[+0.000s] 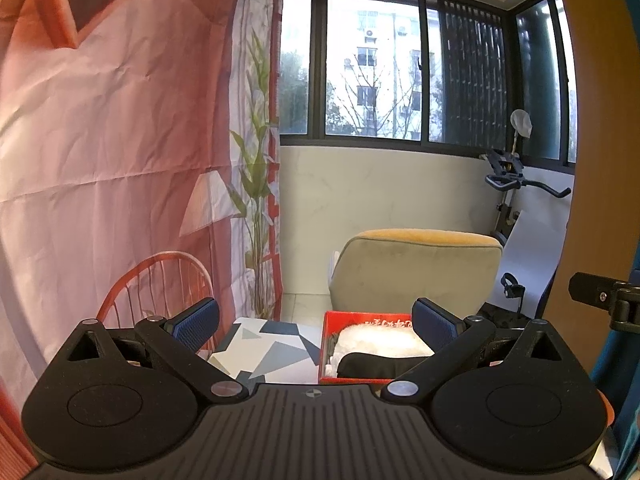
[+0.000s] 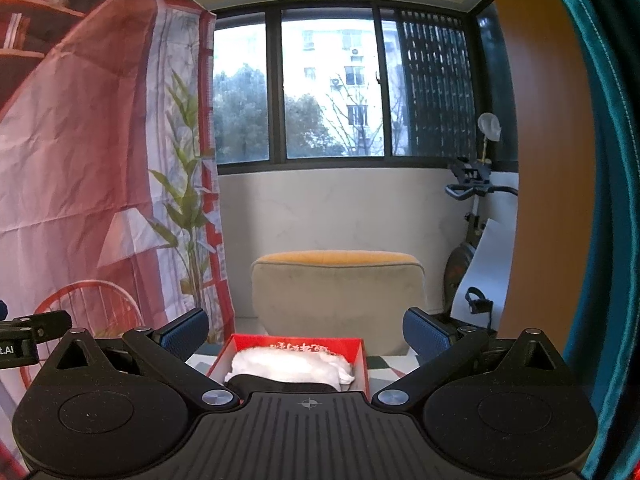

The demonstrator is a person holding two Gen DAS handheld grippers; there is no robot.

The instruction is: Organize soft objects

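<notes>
A white cloth [image 2: 292, 364] and a dark cloth [image 2: 280, 384] are seen lying in the red box [image 2: 362, 364] on the patterned table [image 1: 272, 348]. Both the left gripper [image 1: 316, 322] and right gripper [image 2: 306, 330] are held above with jaws spread, nothing gripped. The packing is judged nearly done; next, any remaining item must be found. White writing on the box's far wall cannot be read.
</notes>
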